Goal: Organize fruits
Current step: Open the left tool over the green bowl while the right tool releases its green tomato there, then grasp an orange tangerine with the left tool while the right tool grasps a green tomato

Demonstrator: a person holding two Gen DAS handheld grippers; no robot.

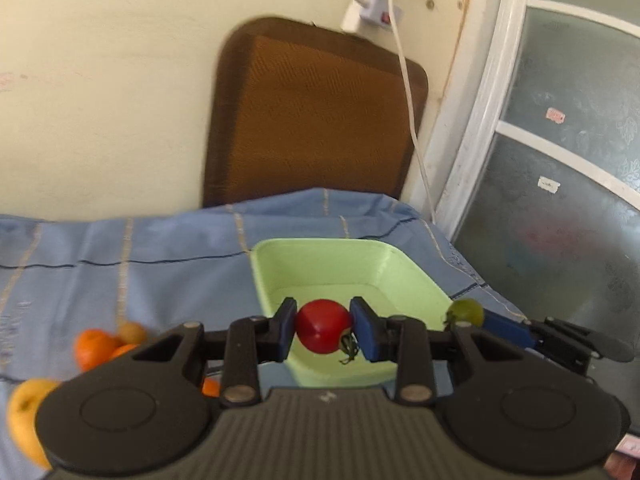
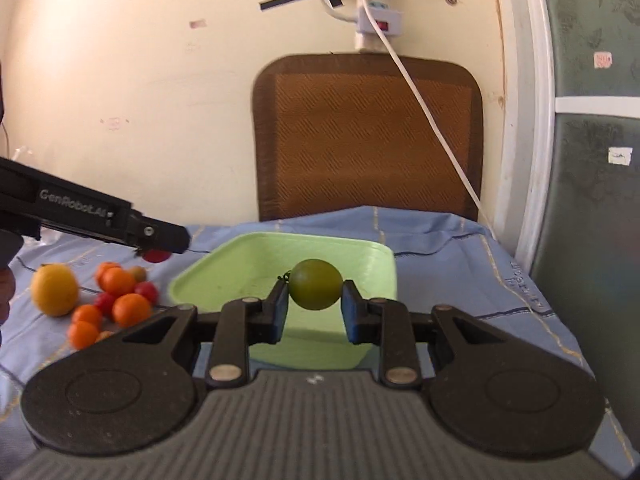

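Both tongs are up over the pale green tray (image 2: 280, 248), each clenched on a small fruit. The left tongs (image 1: 324, 328) pinch a glossy red tomato (image 1: 323, 326) between blue pads (image 1: 366, 328); it is round and smooth, with its dark green stalk curling out at the lower right side. The right tongs (image 2: 316, 304) grip a green tomato (image 2: 316, 290), duller and olive-toned, with a small dark stem sticking out on its left. From the left wrist view that green tomato (image 1: 465, 311) shows at the tray's right rim, on the tip of the right tongs (image 1: 500, 326).

The tray (image 1: 332, 260) is a shallow square dish with rounded corners, sitting on a blue cloth (image 1: 140, 264) with thin checked lines. It lies toward the far right corner of the cloth-covered surface, near the window frame (image 2: 532, 120). What I can see of its inside is bare.

The rest of the fruit lies in a loose heap on the cloth to the left of the tray: a large yellow fruit (image 2: 55, 289) at the outer left, several small oranges (image 2: 131, 309) bunched together, and a couple of little red tomatoes (image 2: 146, 291) among them.

A brown cushion (image 2: 366, 136) leans against the cream wall (image 2: 140, 80) at the far edge, with a white power strip (image 2: 376, 16) and its cord (image 2: 432, 120) hanging above it.
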